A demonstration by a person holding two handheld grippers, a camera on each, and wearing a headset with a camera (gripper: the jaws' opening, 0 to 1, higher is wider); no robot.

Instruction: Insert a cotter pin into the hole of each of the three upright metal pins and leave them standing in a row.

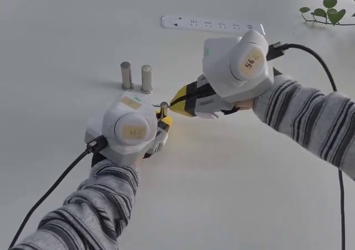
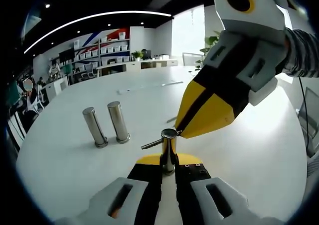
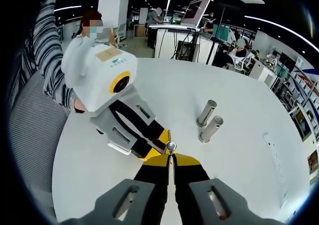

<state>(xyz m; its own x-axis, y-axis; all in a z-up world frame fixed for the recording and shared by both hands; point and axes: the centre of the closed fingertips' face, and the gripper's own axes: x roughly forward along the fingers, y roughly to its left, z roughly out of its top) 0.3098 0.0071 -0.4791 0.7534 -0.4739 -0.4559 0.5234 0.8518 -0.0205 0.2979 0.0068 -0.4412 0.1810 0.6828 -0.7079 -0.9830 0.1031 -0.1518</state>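
Your left gripper (image 2: 168, 167) was clamped on one upright silver steel pin (image 2: 168, 150) on the white tabletop (image 1: 222, 178). Your right gripper (image 3: 172, 160), jaws pressed together, pinched one thin metal cotter pin (image 2: 152, 144) lying through the hole at that pin's top. You had three pins in all: a second steel pin (image 1: 126, 75) and a third steel pin (image 1: 146, 78) stood side by side behind. One white power strip (image 1: 213, 24) lay beyond them.

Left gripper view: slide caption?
Left gripper holds an upright metal pin; right gripper holds a cotter pin through its hole.
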